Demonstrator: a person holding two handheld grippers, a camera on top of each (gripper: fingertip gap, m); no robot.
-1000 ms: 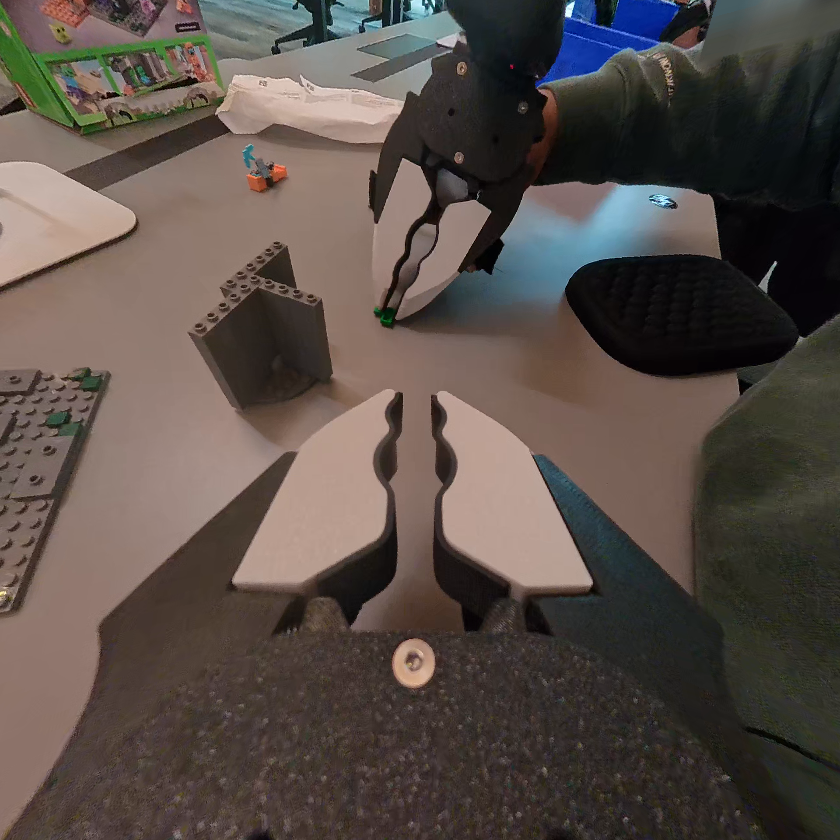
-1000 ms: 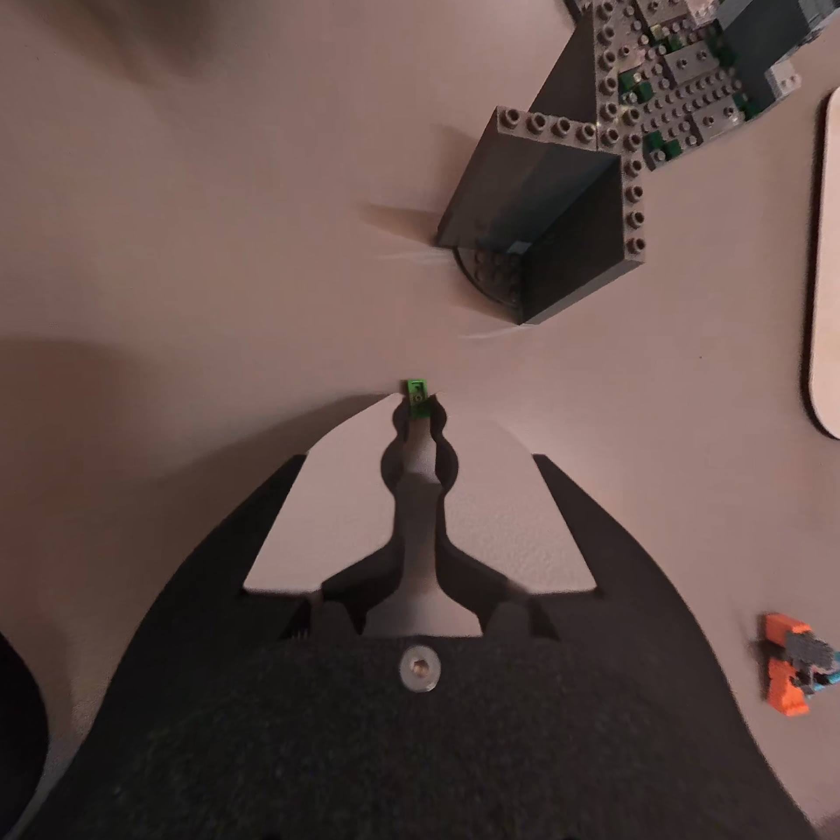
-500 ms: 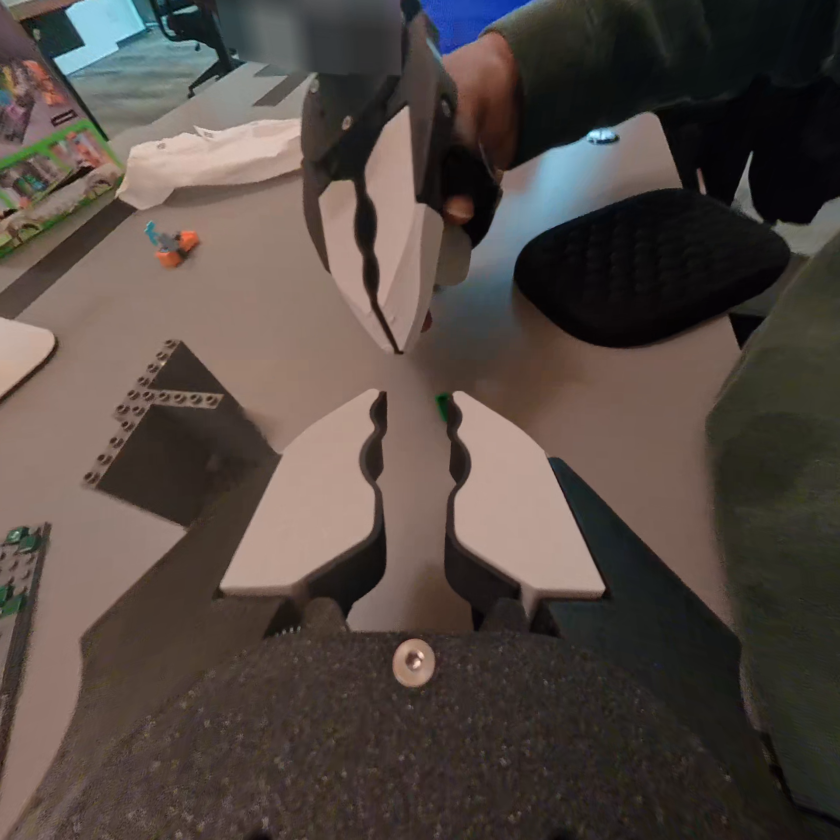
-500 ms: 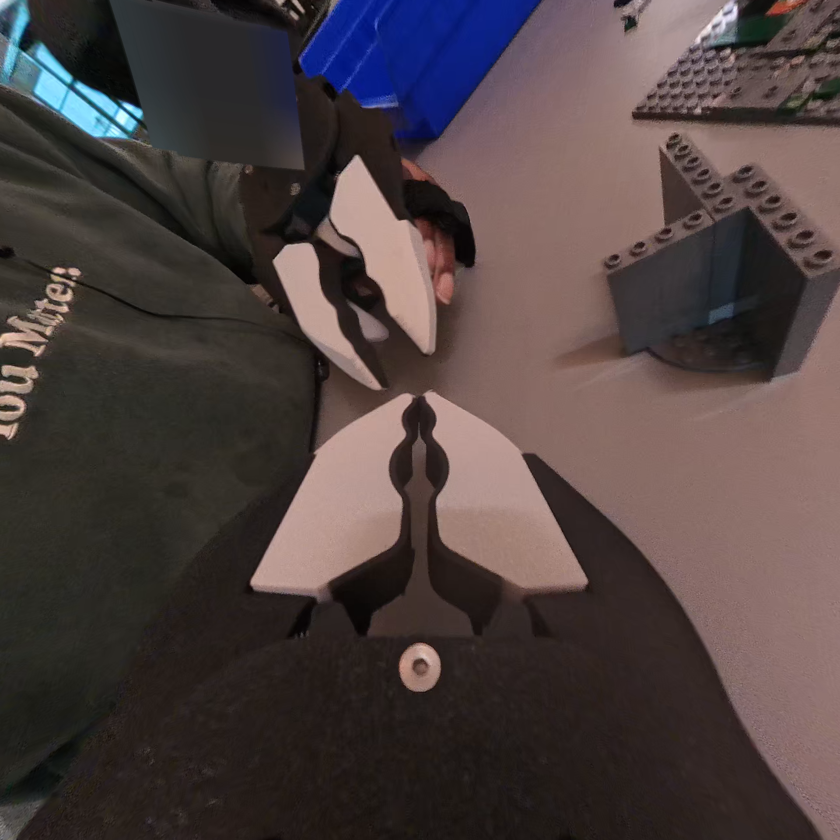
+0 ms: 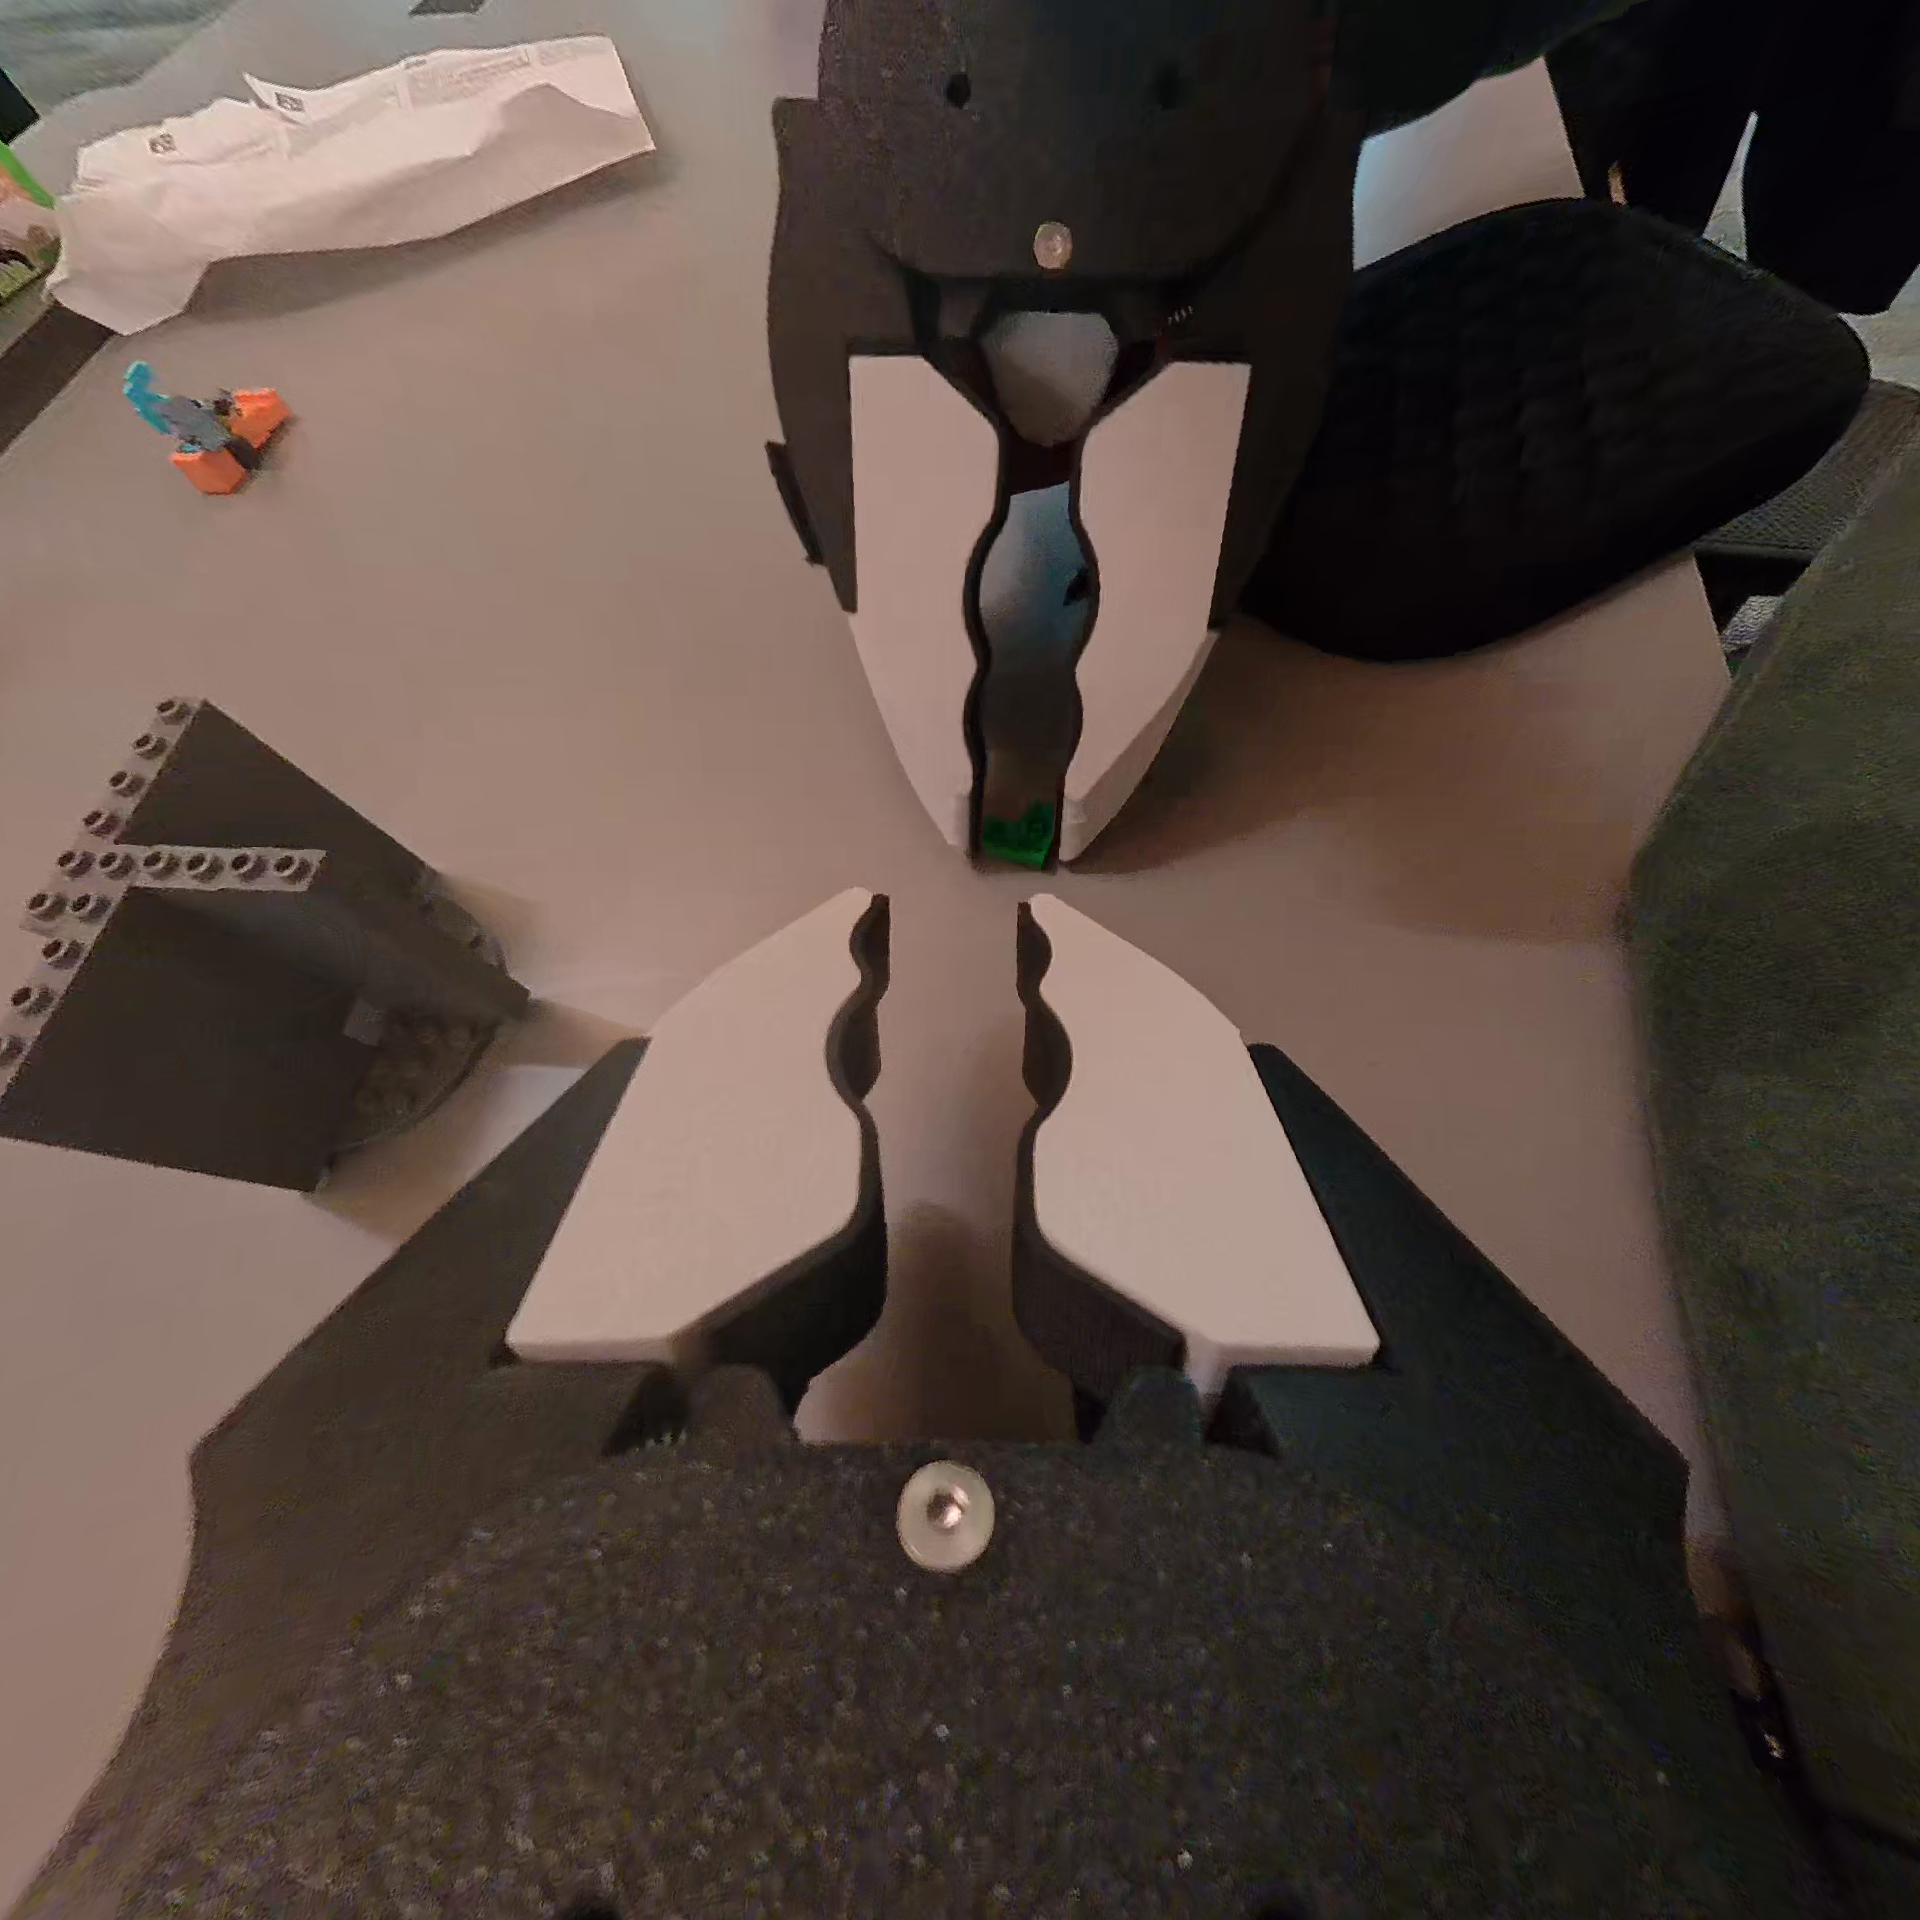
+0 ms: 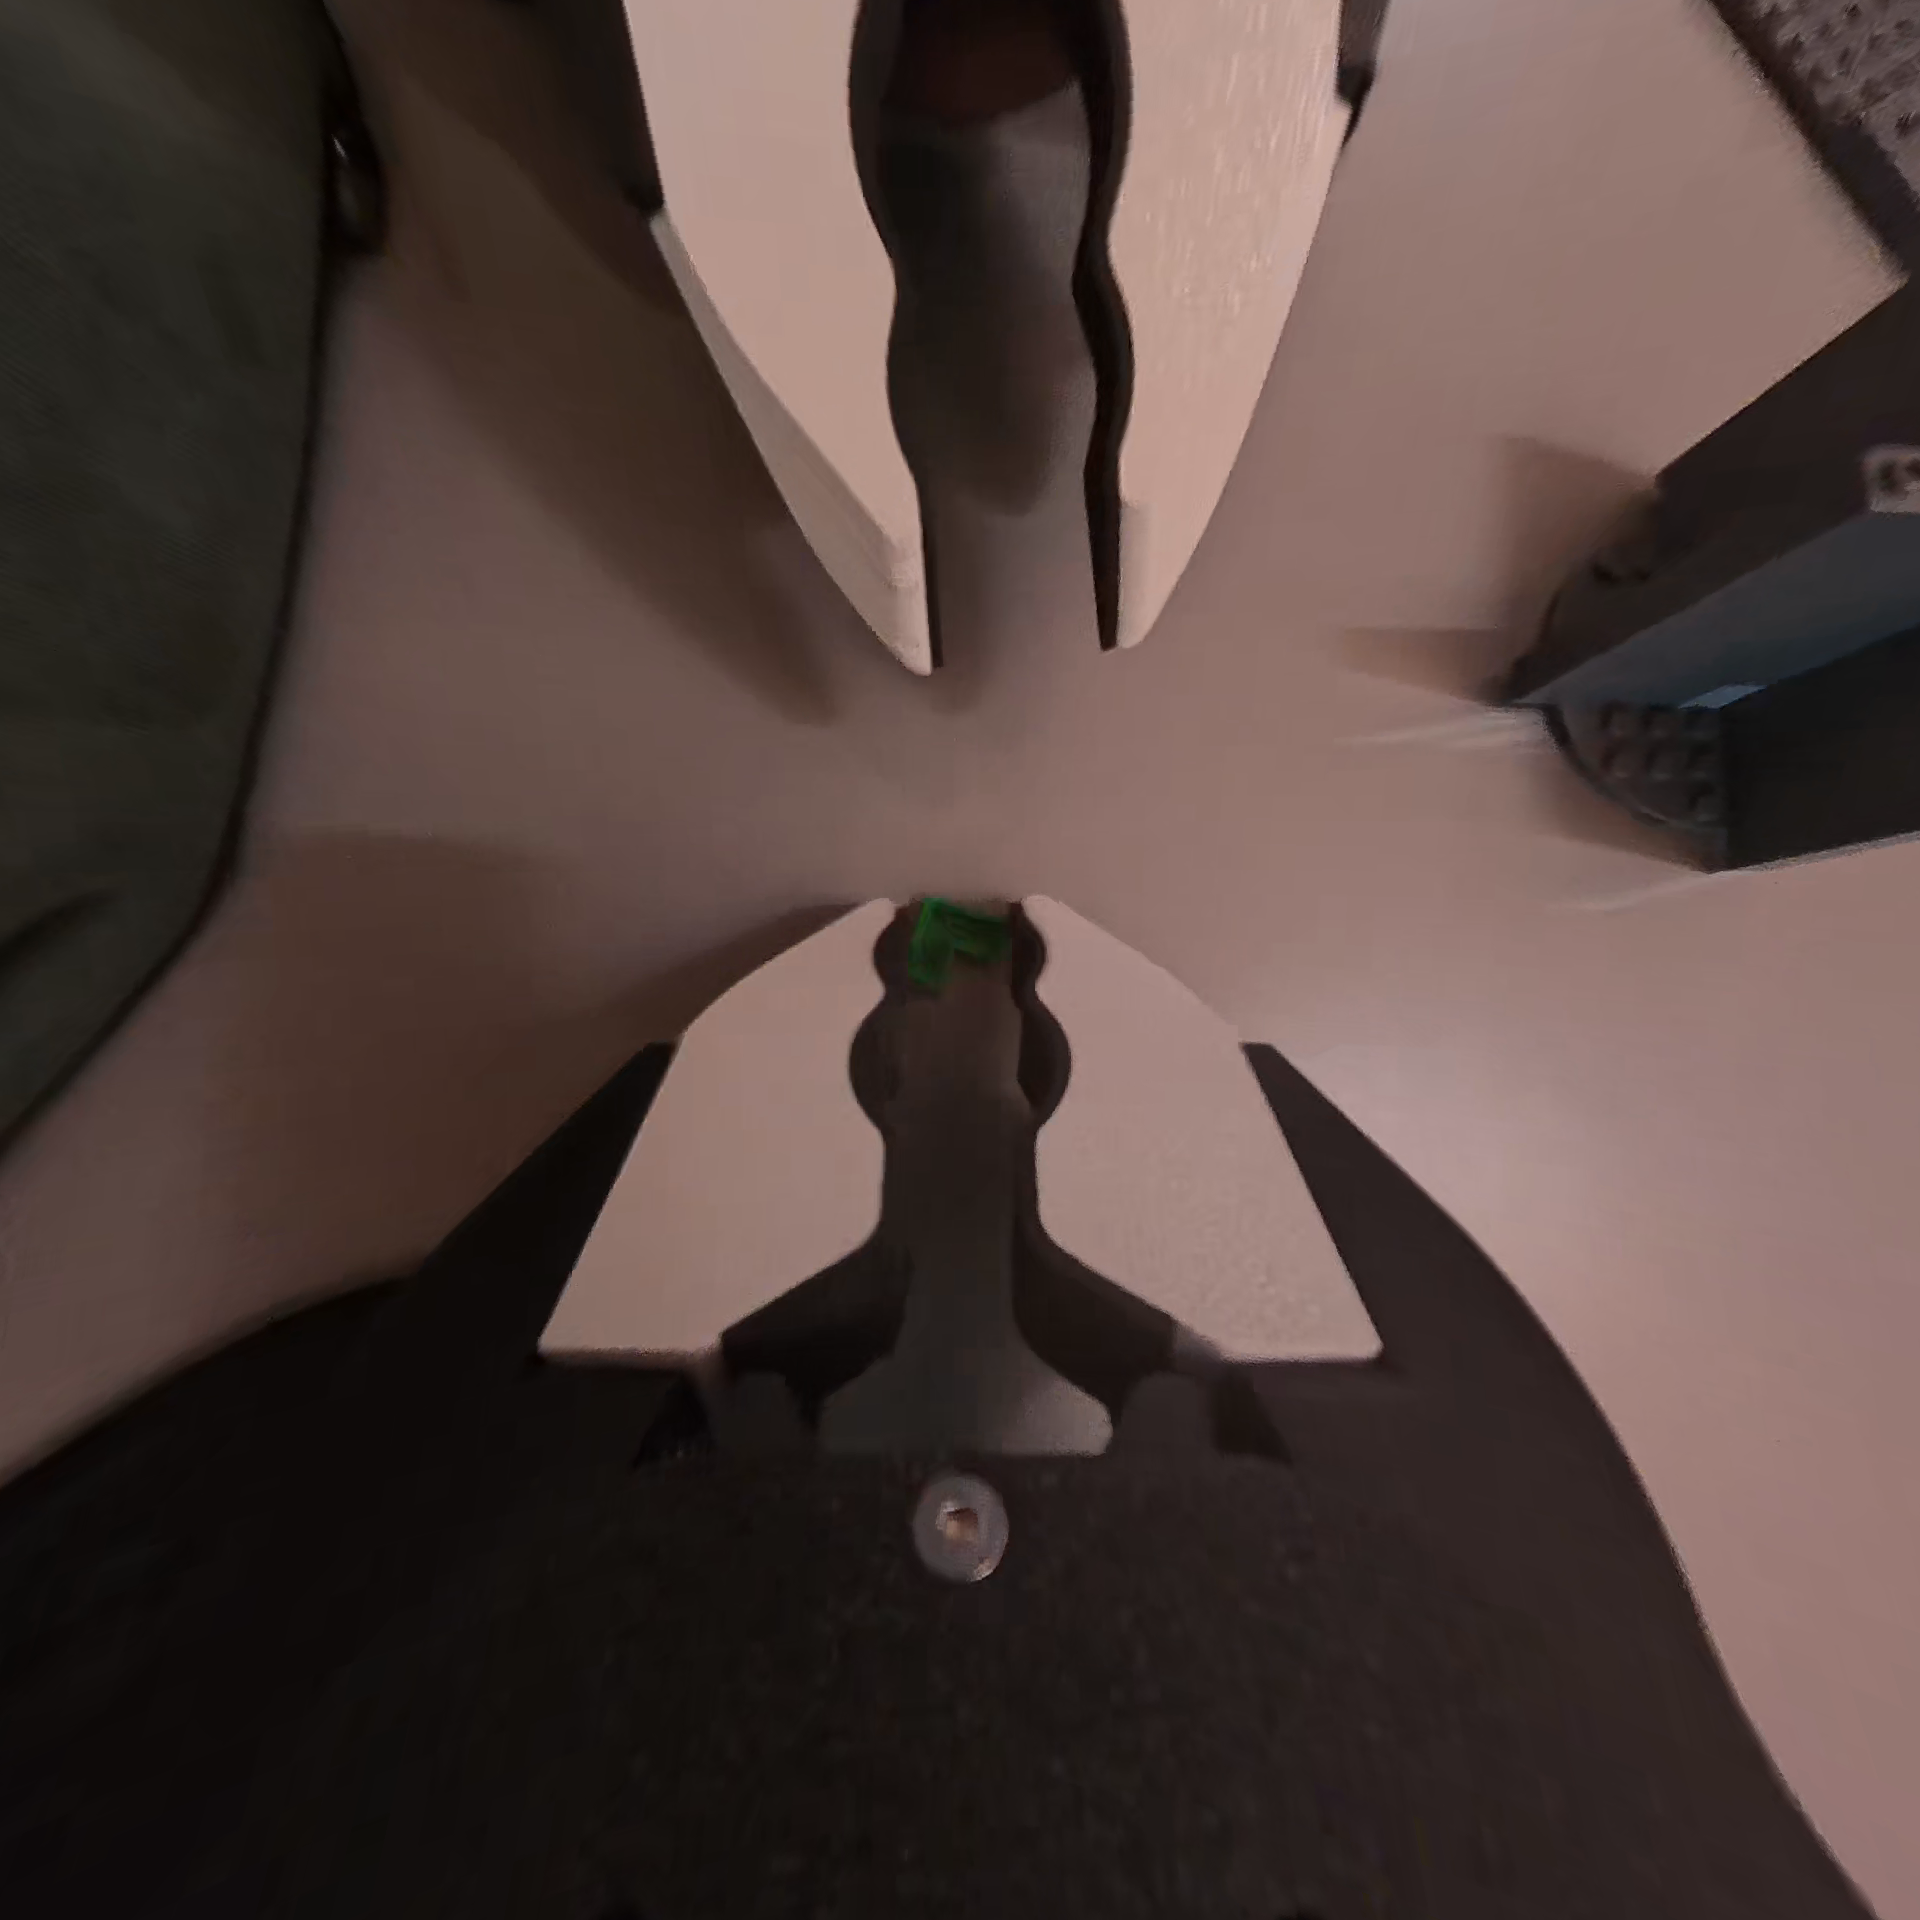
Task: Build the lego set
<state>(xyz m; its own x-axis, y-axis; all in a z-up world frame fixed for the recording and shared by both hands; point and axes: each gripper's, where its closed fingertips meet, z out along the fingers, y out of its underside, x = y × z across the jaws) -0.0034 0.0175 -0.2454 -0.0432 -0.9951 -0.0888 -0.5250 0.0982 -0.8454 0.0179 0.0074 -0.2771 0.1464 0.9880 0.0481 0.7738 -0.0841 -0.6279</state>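
1. Facing each other tip to tip over the grey table [image 5: 582,582], the two hand-held grippers nearly met at the middle of both views.
2. The right gripper [image 5: 1016,831] pointed toward the left wrist camera, and its jaws were clamped on a small green brick [image 5: 1014,837] at the very tips.
3. In the right wrist view the same green brick [image 6: 948,935] sat pinched between that gripper's [image 6: 956,909] pale fingertips, slightly tilted; the picture was blurred, so its studs could not be made out.
4. The left gripper [image 5: 953,906] had its jaws apart with only bare table showing in the gap, and it held nothing.
5. From the right wrist view the left gripper [image 6: 1016,655] came down from the top of the frame, its tips likewise parted and just short of the brick.
6. The brick was low, close to the table, but whether it touched the surface could not be told.
7. A dark grey corner wall of bricks [image 5: 208,966] stood on the table to the left of the left gripper, with studs along its top edges and a rounded plate at its base.
8. That wall [image 6: 1745,665] appeared at the right edge of the right wrist view.
9. Farther off lay a small orange and blue figure [image 5: 213,431], and beyond it a crumpled white paper bag [image 5: 343,177].
10. A black textured cushion [image 5: 1558,436] sat behind the right gripper.
11. A dark green sleeve [image 5: 1787,1039] filled the right edge.
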